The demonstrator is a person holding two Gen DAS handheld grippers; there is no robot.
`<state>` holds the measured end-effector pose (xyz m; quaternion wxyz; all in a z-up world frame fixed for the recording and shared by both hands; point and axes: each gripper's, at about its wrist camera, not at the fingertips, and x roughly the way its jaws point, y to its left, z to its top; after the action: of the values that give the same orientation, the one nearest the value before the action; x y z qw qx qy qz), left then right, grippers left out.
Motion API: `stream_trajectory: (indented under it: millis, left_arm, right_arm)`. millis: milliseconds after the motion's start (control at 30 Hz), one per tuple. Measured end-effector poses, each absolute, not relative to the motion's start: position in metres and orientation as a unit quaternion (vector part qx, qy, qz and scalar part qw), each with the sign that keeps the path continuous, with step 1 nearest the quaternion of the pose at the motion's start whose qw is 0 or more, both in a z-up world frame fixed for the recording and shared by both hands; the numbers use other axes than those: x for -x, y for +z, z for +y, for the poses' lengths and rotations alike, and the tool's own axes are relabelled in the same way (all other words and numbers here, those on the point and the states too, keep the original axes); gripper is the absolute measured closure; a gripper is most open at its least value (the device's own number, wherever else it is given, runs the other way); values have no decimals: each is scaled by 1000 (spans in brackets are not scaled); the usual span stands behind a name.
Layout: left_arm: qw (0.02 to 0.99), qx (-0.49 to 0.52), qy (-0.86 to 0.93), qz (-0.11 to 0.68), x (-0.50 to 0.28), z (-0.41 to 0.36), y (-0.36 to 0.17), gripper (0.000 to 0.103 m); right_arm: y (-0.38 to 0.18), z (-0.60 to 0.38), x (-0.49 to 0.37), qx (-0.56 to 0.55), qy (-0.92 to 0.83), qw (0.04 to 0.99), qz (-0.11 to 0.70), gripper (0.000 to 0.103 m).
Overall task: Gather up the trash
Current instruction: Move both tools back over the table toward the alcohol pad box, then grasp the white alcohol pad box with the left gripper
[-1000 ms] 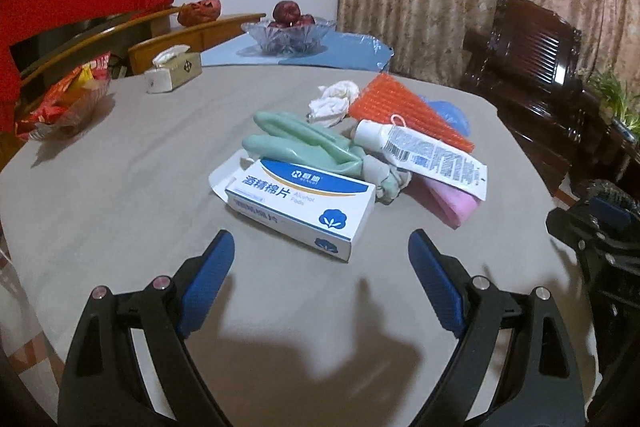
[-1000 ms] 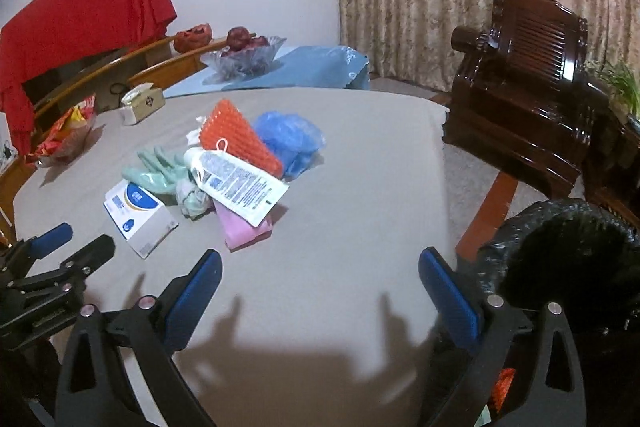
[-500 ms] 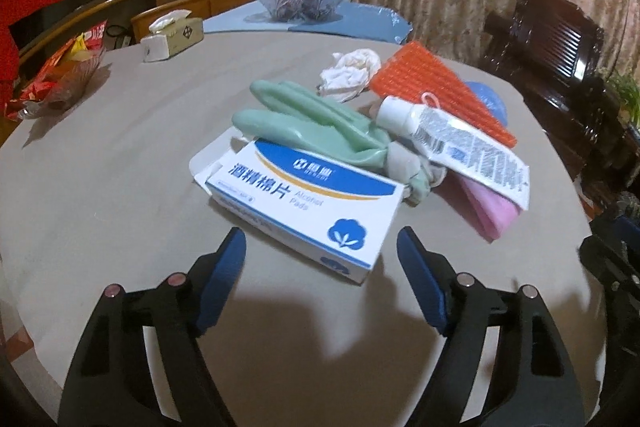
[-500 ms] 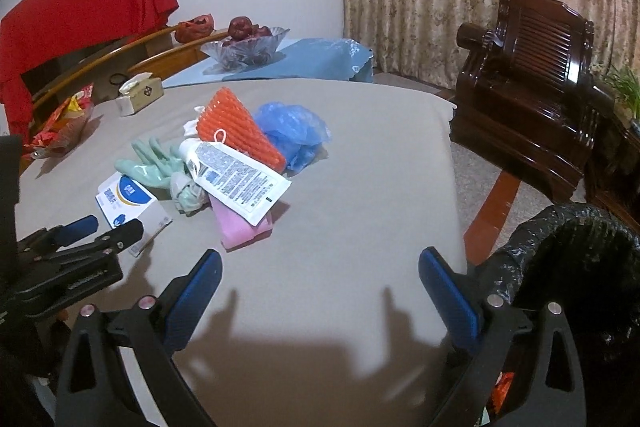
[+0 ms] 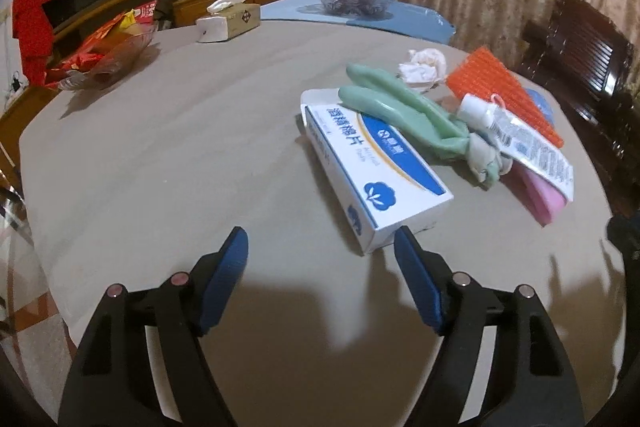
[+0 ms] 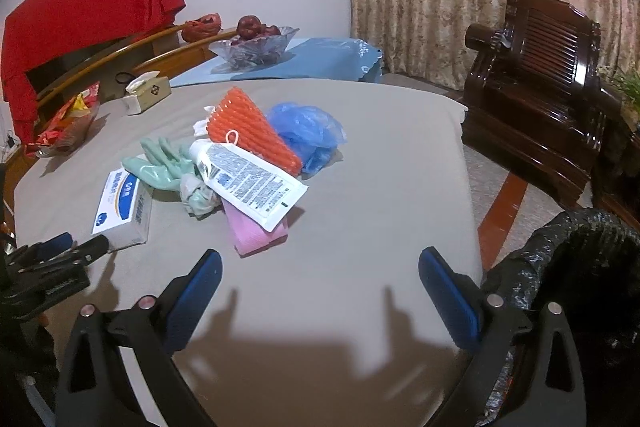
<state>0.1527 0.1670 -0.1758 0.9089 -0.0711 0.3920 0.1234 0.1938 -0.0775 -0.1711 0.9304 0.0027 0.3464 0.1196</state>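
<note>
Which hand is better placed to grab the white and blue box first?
Left. The left gripper is open right at the near end of the box; the right gripper hovers open nearer the bin.

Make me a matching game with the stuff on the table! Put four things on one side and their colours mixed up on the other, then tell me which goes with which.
Things:
1. rubber glove
2. spiky mat
3. plastic bag
4. folded cloth under the tube

Colours:
A. pink
B. blue
C. pale green
D. orange

Pairs: 1-C, 2-D, 3-B, 4-A
</note>
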Motion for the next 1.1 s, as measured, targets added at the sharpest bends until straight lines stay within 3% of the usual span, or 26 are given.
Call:
stream_trajectory:
  millis: [167,633,700,767,1100]
  left_arm:
    - [921,78,90,370,-163,144,-161,17]
    - [901,77,128,408,-217,142,-185,17]
    - [894,88,126,421,-220,146,-191,19]
    - [891,102,122,425,-220,150,-193,34]
    - [901,114,116,402,-191,164,-181,45]
  right_arm:
    - [-172,-72,-197,1,121,930,347,6]
    - [-177,-70,-204,1,121,928,352,6]
    - [-177,-67,-206,1,122,928,352,6]
    - [-178,-65,-207,3,124,928,351,6]
    - [-176,-44,-213,1,159,922,354,12]
